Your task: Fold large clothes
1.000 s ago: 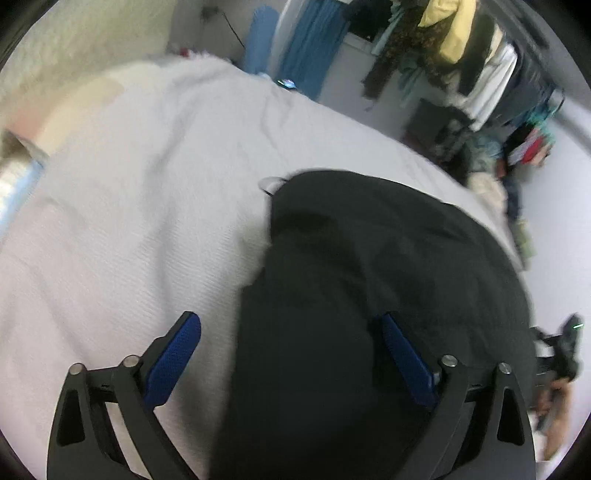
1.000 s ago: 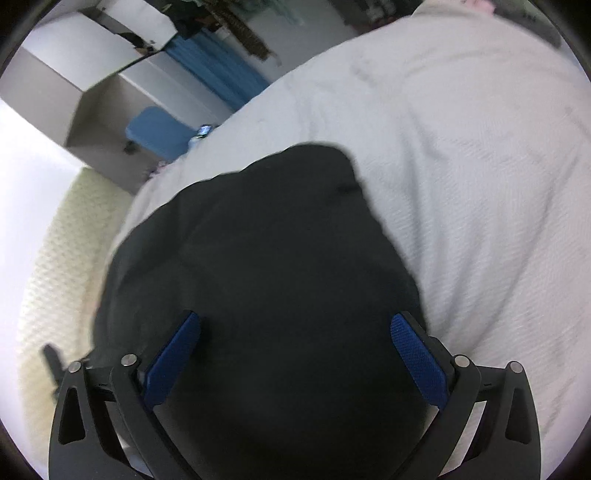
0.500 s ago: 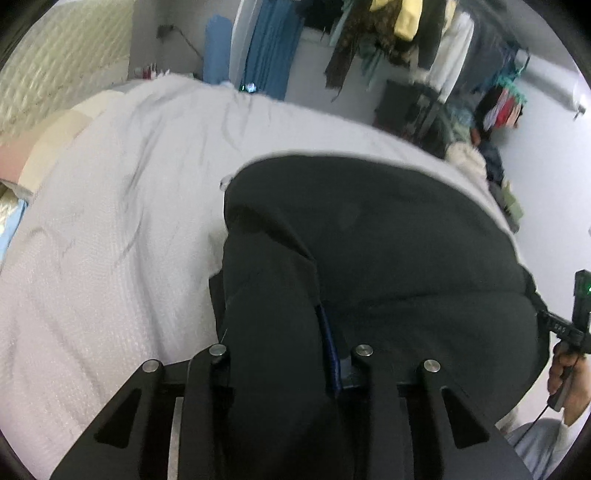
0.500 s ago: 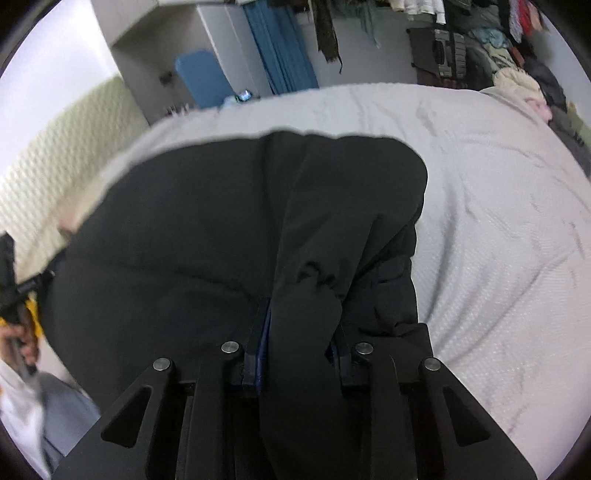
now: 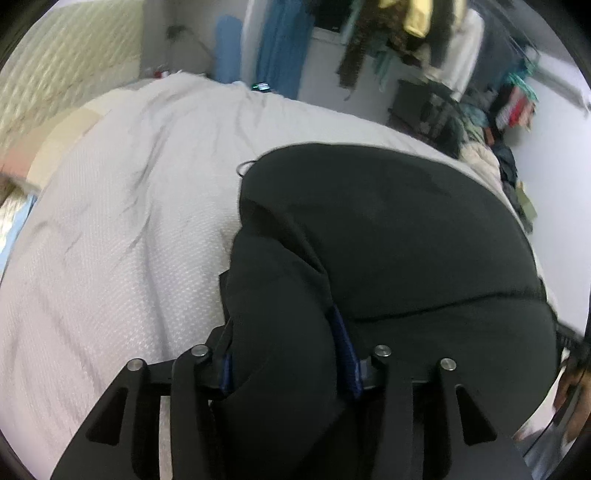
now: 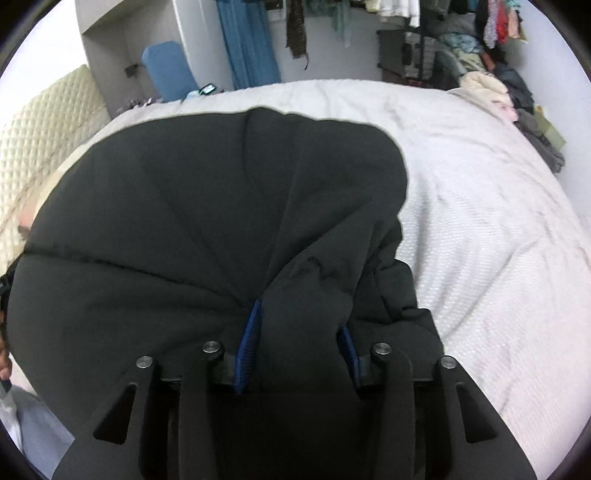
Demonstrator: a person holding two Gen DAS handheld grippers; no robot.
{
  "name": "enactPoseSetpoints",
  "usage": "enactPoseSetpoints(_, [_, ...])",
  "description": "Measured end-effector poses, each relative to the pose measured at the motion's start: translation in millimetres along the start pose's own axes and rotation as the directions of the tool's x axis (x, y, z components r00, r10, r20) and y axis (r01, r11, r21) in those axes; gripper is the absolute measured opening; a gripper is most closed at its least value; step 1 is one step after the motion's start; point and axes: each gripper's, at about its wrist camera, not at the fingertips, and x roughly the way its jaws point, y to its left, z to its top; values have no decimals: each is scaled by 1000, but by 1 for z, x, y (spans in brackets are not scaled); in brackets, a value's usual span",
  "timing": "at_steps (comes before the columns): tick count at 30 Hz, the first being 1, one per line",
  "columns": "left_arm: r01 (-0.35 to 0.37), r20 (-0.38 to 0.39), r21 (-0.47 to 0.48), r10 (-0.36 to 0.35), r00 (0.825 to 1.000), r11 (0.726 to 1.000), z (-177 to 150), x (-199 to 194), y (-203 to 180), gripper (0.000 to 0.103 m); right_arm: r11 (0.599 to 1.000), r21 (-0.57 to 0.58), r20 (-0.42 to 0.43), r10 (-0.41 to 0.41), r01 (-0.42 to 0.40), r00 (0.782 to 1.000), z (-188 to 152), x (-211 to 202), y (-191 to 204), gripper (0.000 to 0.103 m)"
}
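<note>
**Both grippers clamped on a black garment over a white bed**

Left wrist view: the left gripper (image 5: 286, 354), with black frame and blue finger pads (image 5: 345, 354), is pinched onto a thick bunched fold of the large black padded fabric garment (image 5: 388, 236). The garment fills the centre and right of the frame, and its far edge lies on the white textured bedcover (image 5: 122, 229), which occupies the left half. A cream quilted headboard (image 5: 70, 70) sits at upper left; a rail of hanging clothes (image 5: 413, 33) runs along the top right.

Right wrist view: the right gripper (image 6: 297, 345) is likewise pinched onto a gathered fold of the garment (image 6: 207, 206), creases fanning out from the blue pads (image 6: 249, 345). The garment covers the centre and left; bare bedcover (image 6: 491, 229) shows at right. A blue curtain (image 6: 247, 44) hangs at upper centre.
</note>
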Motion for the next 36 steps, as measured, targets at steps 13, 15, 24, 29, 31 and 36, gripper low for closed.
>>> enactPoseSetpoints(13, [46,237,-19,-40,971,999,5,-139,-24,84,992,88,245,63,-87,967,-3,-103,-1,94])
enactPoseSetpoints(15, [38,292,17,-41,955,999,4,-172,-41,86,992,84,290,64,-92,955,4,-125,1,103])
enactPoseSetpoints(24, [20,425,85,-54,904,996,-5,-281,-99,88,994,-6,476,96,-106,874,13,-221,36,103])
enactPoseSetpoints(29, [-20,451,139,-46,891,990,-25,-328,-130,88,991,-44,562,130,-127,817,-1,-276,54,103])
enactPoseSetpoints(31, [-38,475,155,-41,879,987,-37,-345,-142,88,990,-59,589,140,-131,796,-10,-293,61,103])
enactPoseSetpoints(36, [-21,515,220,-98,852,975,-84,-390,-165,88,989,-92,635,151,-120,758,-30,-326,80,103])
